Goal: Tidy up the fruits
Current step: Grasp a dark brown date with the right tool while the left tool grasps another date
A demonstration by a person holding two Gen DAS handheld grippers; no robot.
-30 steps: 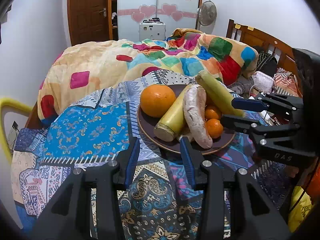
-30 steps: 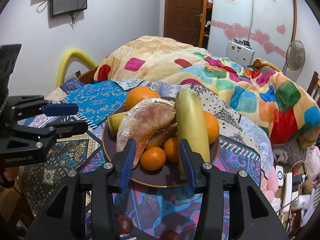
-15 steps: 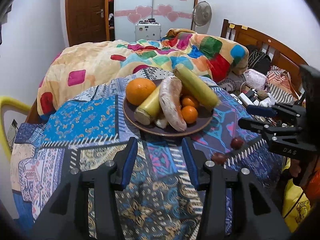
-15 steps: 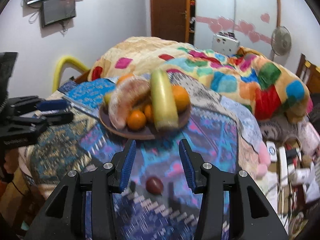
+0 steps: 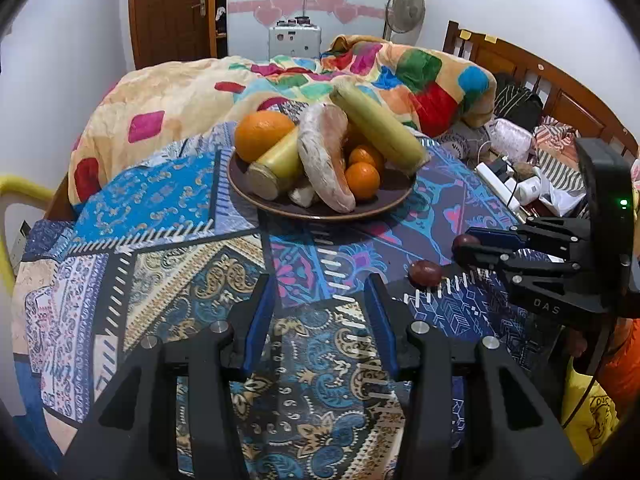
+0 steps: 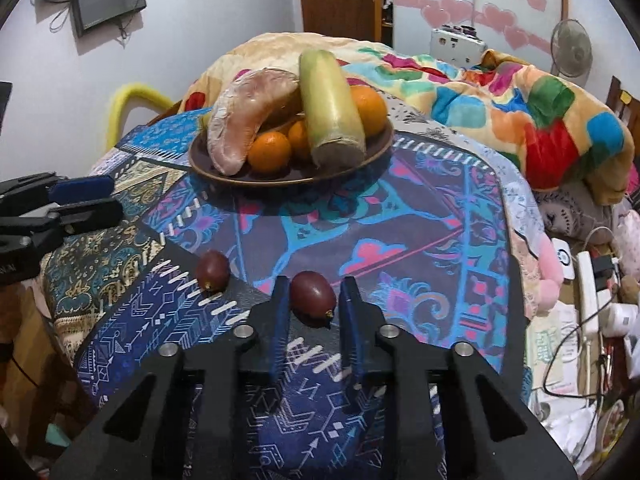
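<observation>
1. The bed, under a multicoloured quilt, lies behind the working area at the far side.
2. The surface is covered by a patterned patchwork cloth; it carries all the fruit.
3. The brown plate stands at the far middle of the surface and serves as the collection point. It is already heaped: a peeled pomelo segment, two pale green-yellow elongated fruits, type not identifiable, a large orange and small mandarins.
4. The left claw hovers over the near part of the cloth, jaws apart and holding nothing, likely kept clear of the pick.
5. The right claw is low at the near right edge, jaws open on either side of a loose fruit. The pads appear just beside the skin; contact cannot be confirmed.
6. Between those jaws lies a dark red passion fruit, resting on the cloth, well apart from the plate.
7. A second passion fruit lies just left of it, also off the plate. Both probably remain to be moved there.
</observation>
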